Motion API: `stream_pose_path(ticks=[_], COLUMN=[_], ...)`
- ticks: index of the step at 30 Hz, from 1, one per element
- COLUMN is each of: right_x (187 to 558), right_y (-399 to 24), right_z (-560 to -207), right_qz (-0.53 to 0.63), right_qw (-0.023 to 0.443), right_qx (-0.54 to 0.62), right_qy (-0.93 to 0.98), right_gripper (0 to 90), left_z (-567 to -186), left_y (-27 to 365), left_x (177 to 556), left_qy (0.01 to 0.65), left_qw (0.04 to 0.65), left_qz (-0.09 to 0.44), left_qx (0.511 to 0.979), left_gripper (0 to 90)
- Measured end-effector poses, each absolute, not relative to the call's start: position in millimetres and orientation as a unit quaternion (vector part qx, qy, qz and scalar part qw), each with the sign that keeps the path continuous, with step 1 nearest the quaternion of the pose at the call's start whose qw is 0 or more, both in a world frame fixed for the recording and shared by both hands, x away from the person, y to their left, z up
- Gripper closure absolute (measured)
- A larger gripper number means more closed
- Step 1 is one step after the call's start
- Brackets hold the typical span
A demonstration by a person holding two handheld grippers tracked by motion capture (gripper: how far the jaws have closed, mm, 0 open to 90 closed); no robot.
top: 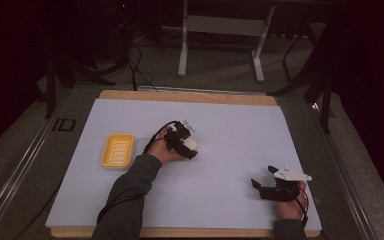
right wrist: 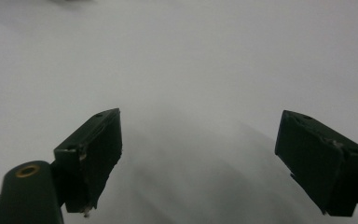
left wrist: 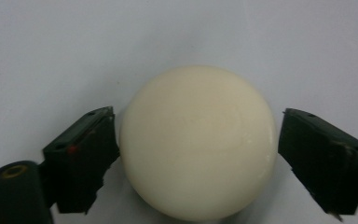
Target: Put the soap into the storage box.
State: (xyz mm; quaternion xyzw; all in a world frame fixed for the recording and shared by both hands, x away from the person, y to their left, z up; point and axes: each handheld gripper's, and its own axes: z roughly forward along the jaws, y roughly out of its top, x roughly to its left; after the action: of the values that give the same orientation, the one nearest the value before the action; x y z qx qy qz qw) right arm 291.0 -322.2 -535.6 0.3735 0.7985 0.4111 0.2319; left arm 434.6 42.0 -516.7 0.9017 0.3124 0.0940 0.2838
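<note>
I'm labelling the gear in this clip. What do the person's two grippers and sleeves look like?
Both the left gripper and the right gripper are black, with two blocky jaws and a trailing black cable. The right one carries a grey three-cornered plate. The sleeves are dark grey-green.

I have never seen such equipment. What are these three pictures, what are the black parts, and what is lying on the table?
A person sits at a table covered by a pale sheet and holds one black two-jaw tool in each hand. The high view looks down from above. The two other pictures come from small cameras riding on the tools, looking along their jaws. The left hand-held gripper has its jaws on either side of a cream-white smooth ball; the jaws stand right at its sides, but a firm grip is not certain. The right hand-held gripper is open, with nothing between its jaws, above the bare sheet. A yellow ribbed plastic tray lies to the left of the ball.
</note>
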Motion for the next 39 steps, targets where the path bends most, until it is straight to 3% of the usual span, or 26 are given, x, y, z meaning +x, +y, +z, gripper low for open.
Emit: stream_pose_path(ticks=[8,20,39], right_x=[291.0,290.9,290.6], right_y=[-322.3,-322.1,-322.4], right_z=[-535.6,-535.7,-535.5], right_qz=[0.411,0.411,0.412], right_qw=[0.232,0.232,0.234], right_qx=[0.374,0.374,0.375], right_qy=[0.798,0.799,0.797], right_gripper=[14.7,14.7,14.7], left_z=[-521.7,-516.9,-508.0], left_y=[41.2,43.4,68.3], left_x=[433.8,424.4,370.1], left_qy=[0.313,0.291,0.236], left_qw=[0.273,0.243,0.173], left_qz=[0.096,0.090,0.089], left_qx=[0.905,0.921,0.952], left_gripper=[22.7,23.2,23.1])
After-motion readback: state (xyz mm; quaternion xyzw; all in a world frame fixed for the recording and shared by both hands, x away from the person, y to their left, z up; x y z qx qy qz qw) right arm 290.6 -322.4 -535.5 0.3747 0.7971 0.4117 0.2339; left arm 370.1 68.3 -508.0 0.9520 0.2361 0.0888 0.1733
